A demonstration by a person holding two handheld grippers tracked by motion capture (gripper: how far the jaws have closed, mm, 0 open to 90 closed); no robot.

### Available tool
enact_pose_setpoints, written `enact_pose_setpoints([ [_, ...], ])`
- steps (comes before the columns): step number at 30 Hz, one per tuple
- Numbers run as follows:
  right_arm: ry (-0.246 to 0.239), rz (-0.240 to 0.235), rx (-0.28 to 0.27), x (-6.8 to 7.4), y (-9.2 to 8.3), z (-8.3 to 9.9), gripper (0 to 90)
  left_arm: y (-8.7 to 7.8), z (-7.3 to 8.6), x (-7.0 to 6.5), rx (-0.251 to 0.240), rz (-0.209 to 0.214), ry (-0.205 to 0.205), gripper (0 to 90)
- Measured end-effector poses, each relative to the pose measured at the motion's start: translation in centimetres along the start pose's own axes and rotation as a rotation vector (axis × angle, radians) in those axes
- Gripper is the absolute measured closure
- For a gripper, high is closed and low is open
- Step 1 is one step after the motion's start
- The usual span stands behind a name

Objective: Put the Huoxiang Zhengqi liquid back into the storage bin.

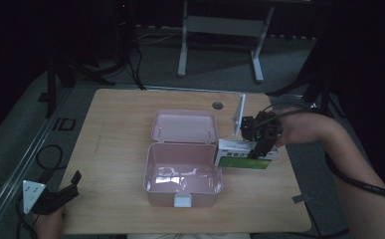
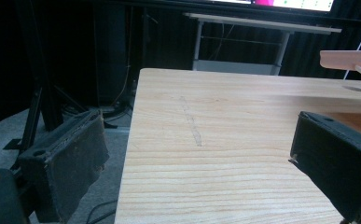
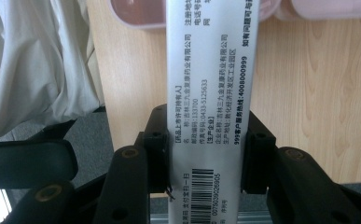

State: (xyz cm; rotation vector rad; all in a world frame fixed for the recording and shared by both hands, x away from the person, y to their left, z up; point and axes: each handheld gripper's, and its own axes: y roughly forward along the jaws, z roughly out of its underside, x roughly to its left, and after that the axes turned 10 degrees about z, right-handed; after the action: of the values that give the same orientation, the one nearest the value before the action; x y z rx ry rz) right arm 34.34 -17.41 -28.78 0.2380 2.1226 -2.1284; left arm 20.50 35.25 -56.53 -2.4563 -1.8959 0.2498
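At the near left corner of the bench [image 1: 115, 129], the left gripper [image 1: 63, 191] rests in the person's hand with its jaws spread wide and nothing between them; its own view looks along bare wood. Further in, at the middle of the bench, a pink box [image 1: 182, 181] stands open, its lid [image 1: 184, 127] folded back flat behind it. Just to the right of the pink box, the right gripper [image 1: 259, 144] is clamped on a white and green carton [image 1: 240, 154]. In the right gripper view both pads press the narrow printed sides of the carton [image 3: 211, 93], which is held above the bench beside the box's rim.
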Motion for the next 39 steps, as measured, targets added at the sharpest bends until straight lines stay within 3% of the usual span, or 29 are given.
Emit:
enact_pose_setpoints([
  [8,-0.046,0.009,-0.022,0.4,0.6,-3.3,61.9,0.0,0.0,0.0,-0.002,0.0,-0.002,4.0],
  [15,-0.078,-0.017,-0.038,0.8,1.4,-6.9,61.9,0.0,0.0,0.0,-0.002,0.002,-0.001,4.0],
  [26,-0.115,-0.063,-0.065,1.8,2.7,-11.0,61.9,0.0,0.0,0.0,-0.004,0.005,-0.002,4.0],
  [39,-0.126,-0.11,-0.081,2.5,5.8,-12.7,62.0,0.0,0.0,0.0,-0.003,0.008,-0.002,4.0],
])
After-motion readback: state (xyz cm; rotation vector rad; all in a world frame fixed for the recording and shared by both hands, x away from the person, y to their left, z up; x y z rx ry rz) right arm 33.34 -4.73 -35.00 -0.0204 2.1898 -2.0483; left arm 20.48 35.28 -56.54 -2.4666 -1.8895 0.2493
